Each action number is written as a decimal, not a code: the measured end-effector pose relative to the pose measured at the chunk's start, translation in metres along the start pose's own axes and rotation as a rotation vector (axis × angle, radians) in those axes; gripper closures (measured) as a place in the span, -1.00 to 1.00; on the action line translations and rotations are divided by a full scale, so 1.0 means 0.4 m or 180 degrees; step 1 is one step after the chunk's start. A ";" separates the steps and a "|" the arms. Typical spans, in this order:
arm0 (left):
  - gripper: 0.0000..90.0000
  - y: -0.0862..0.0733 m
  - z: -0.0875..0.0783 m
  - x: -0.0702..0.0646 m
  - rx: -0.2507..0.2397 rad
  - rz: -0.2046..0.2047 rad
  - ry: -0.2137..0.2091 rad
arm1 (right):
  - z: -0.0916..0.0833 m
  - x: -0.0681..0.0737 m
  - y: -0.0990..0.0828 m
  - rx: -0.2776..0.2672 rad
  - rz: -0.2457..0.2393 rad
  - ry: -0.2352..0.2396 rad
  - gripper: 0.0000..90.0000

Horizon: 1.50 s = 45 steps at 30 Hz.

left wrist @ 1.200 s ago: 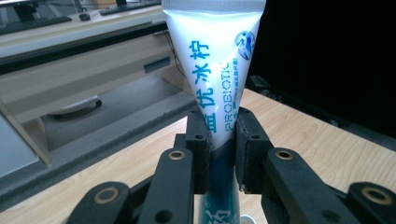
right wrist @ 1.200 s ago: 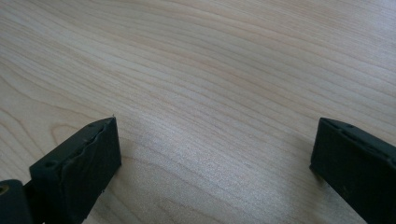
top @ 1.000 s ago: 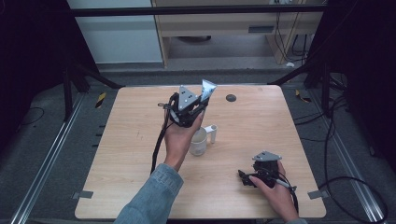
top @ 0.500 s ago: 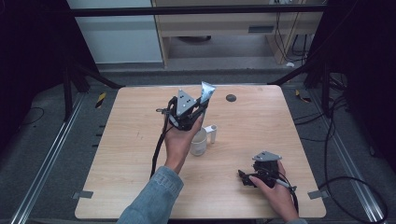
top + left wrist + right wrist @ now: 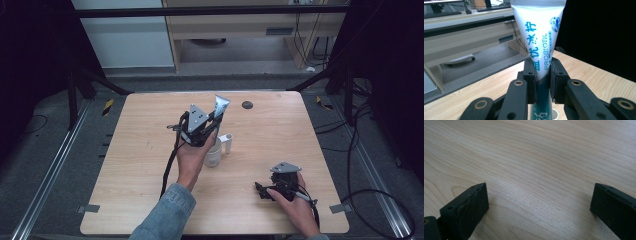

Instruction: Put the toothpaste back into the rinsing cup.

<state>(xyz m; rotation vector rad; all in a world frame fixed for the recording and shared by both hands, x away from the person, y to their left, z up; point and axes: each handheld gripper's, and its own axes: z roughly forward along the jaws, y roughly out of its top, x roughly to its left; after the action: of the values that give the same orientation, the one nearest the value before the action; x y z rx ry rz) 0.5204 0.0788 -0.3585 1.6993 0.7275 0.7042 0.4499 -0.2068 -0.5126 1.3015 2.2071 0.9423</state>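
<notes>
Over the middle of the table (image 5: 125, 150), the left gripper (image 5: 212, 122) has its jaws clamped on a toothpaste tube (image 5: 537, 47), flat crimped end up, cap end pointing down toward the white cup (image 5: 212, 156) right below it. A small white cylinder (image 5: 228, 144) lies just beside that cup. So the pick-up looks done; what's left, I'd say, is getting the tube into the cup and letting go. The right gripper (image 5: 539, 210) rests near the table's front edge, jaws spread wide, holding nothing.
</notes>
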 end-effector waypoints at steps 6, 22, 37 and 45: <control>0.72 -0.015 0.004 0.007 0.0022 -0.0021 0.0023 | 0.000 0.000 0.000 0.0000 -0.0001 0.0000 -0.96; 0.72 -0.025 0.007 0.001 -0.0007 -0.0058 0.0082 | 0.000 0.000 0.000 -0.0005 0.0004 0.0003 -0.96; 0.72 -0.055 0.012 -0.017 -0.0084 -0.0098 0.0237 | 0.000 0.000 0.000 -0.0006 0.0003 0.0003 -0.96; 0.72 -0.071 0.016 -0.020 -0.0062 -0.0115 0.0255 | 0.000 0.000 0.000 -0.0007 -0.0005 0.0001 -0.96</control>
<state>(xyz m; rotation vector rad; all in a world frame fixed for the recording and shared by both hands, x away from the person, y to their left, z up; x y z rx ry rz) 0.5169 0.0745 -0.3881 1.6440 0.8030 0.7553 0.4500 -0.2068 -0.5128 1.2986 2.2064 0.9442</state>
